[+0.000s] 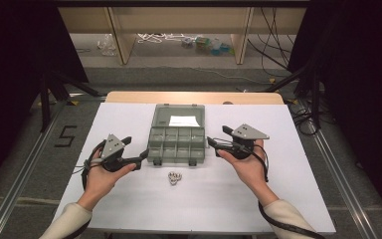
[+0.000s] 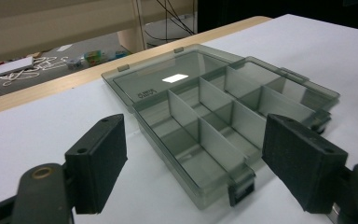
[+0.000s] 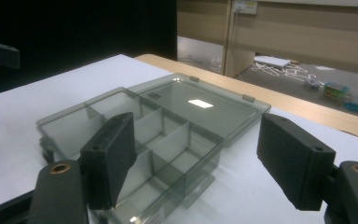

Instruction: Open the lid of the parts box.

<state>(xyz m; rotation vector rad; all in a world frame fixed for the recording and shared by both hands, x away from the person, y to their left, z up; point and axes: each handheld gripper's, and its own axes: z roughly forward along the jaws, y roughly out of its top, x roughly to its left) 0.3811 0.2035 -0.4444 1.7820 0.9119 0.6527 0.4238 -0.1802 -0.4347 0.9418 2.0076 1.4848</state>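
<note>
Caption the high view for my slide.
Open grey compartment box on a white table, flanked by the open left tool and right tool.

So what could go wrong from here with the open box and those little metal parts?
1. The metal parts are small and clustered; the wide jaws may pinch several at once or flick one across the table.
2. The box looks light and sits loose; a nudge from the left gripper or right gripper, both open close beside it, could slide it.
3. The lid lies flat behind; a bump might flip it shut.
</note>
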